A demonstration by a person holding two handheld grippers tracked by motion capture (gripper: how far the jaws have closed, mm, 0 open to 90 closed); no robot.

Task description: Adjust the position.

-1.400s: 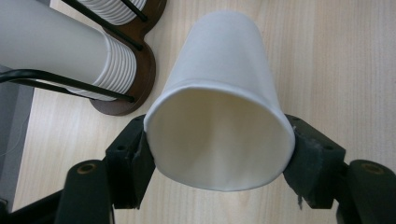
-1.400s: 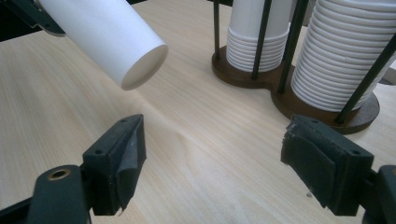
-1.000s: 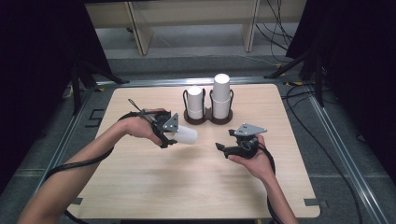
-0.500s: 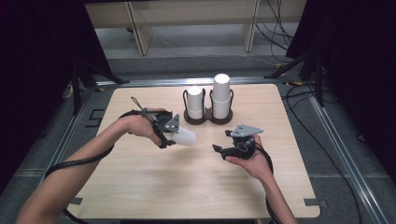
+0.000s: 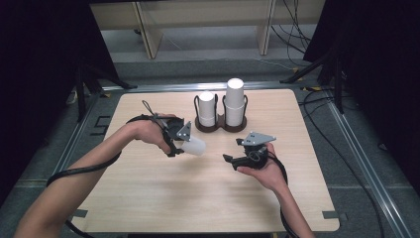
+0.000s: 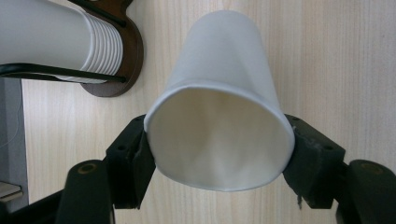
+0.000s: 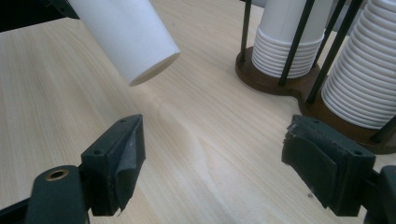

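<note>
From above, my left gripper hovers over the left-centre of the light wooden table, held in the person's left hand. Its jaws are clamped on a single white paper cup, which lies on its side in the grip, just above the tabletop, its closed bottom pointing toward the middle of the table. In the left gripper view the two pads press the cup at its rim from both sides — the open mouth faces the camera and is squeezed slightly out of round.

Further along, at the back-centre of the table, stands a dark brown cup holder with two posts of stacked white cups: a shorter stack on the left and a taller stack on the right.

To the right, my right gripper rests in the person's right hand, near the held cup but apart from it. Its jaws stand wide apart with nothing between them — they have just been opening a little further. In the right gripper view, bare wood lies between the pads.
</note>
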